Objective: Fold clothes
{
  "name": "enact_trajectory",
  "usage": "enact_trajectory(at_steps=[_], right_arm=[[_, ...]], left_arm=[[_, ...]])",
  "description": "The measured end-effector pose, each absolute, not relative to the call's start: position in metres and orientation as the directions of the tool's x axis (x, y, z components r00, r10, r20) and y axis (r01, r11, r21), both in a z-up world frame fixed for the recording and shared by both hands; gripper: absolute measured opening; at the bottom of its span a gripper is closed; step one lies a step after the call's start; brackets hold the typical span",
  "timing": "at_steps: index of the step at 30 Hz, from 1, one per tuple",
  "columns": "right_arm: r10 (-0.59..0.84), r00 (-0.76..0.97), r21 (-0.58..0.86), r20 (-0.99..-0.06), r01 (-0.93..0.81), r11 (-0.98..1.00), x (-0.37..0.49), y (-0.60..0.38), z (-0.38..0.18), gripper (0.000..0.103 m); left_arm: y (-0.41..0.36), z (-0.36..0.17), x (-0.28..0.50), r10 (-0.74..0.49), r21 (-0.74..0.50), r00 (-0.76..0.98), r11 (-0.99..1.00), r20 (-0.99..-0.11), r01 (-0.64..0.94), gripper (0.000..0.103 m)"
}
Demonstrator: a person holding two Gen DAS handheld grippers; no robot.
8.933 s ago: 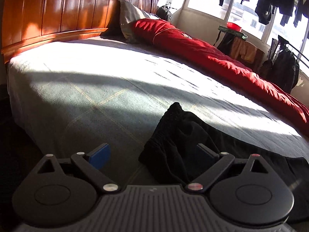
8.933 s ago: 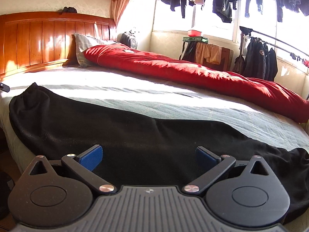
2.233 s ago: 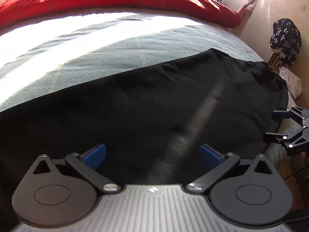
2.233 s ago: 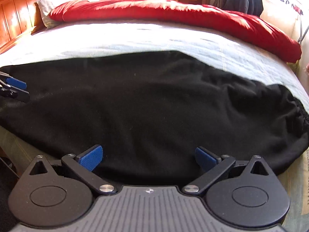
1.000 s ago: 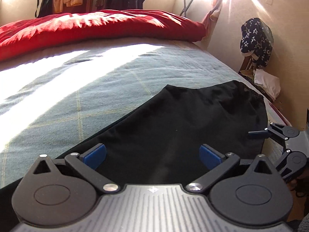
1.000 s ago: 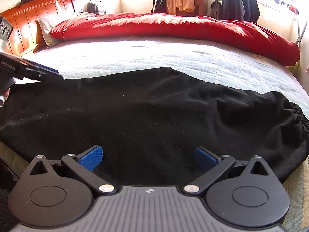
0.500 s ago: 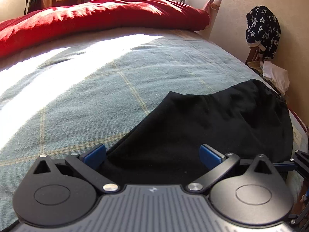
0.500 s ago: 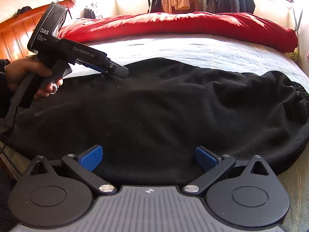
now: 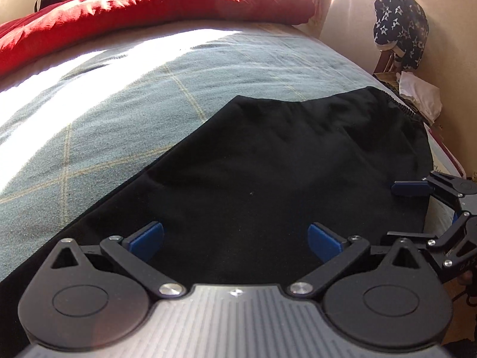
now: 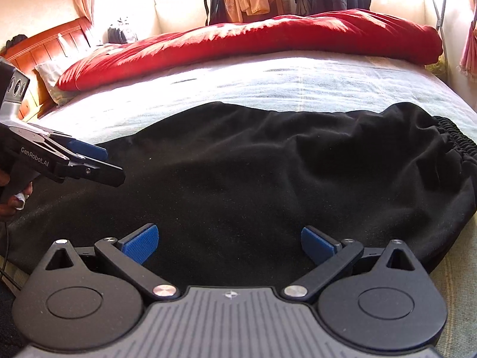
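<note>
Hovering with jaws spread wide, the left claw [image 9: 234, 237] and right claw [image 10: 228, 241] were held empty over the black trousers [image 10: 268, 173], laid flat along the bed [image 10: 268, 86]; matching edges were best gripped squarely, keeping the fold aligned.

Strong sunlight falls across a pale blue-grey bedsheet [image 10: 298, 86] with thin checked lines — a red duvet [image 10: 268, 41] lies bunched along its far side. A wooden headboard [image 10: 50, 44] stands left; clothes hang by cream walls [image 9: 447, 15].
</note>
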State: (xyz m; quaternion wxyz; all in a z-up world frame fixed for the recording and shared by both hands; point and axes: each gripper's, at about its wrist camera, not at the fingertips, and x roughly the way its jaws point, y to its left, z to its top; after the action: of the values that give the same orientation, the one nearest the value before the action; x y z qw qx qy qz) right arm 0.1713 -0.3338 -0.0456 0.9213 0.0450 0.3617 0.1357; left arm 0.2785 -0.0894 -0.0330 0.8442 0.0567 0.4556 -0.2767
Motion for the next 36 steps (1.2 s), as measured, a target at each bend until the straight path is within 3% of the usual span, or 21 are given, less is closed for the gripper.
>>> enact_trajectory(at_steps=[16, 23, 36], right_arm=[[0.229, 0.694, 0.147, -0.683, -0.178, 0.973, 0.177, -0.328, -0.053, 0.103], [0.211, 0.696, 0.131, -0.686, -0.167, 0.977, 0.178, -0.325, -0.055, 0.103], [0.199, 0.712, 0.086, -0.673, -0.192, 0.978, 0.174, -0.321, -0.058, 0.103]], left_arm=[[-0.085, -0.046, 0.289, -0.396, -0.164, 0.412, 0.854, -0.821, 0.494, 0.103], [-0.092, -0.047, 0.283, -0.365, -0.097, 0.423, 0.84, -0.829, 0.534, 0.103], [-0.054, -0.014, 0.239, -0.328, -0.061, 0.449, 0.857, -0.831, 0.512, 0.102]])
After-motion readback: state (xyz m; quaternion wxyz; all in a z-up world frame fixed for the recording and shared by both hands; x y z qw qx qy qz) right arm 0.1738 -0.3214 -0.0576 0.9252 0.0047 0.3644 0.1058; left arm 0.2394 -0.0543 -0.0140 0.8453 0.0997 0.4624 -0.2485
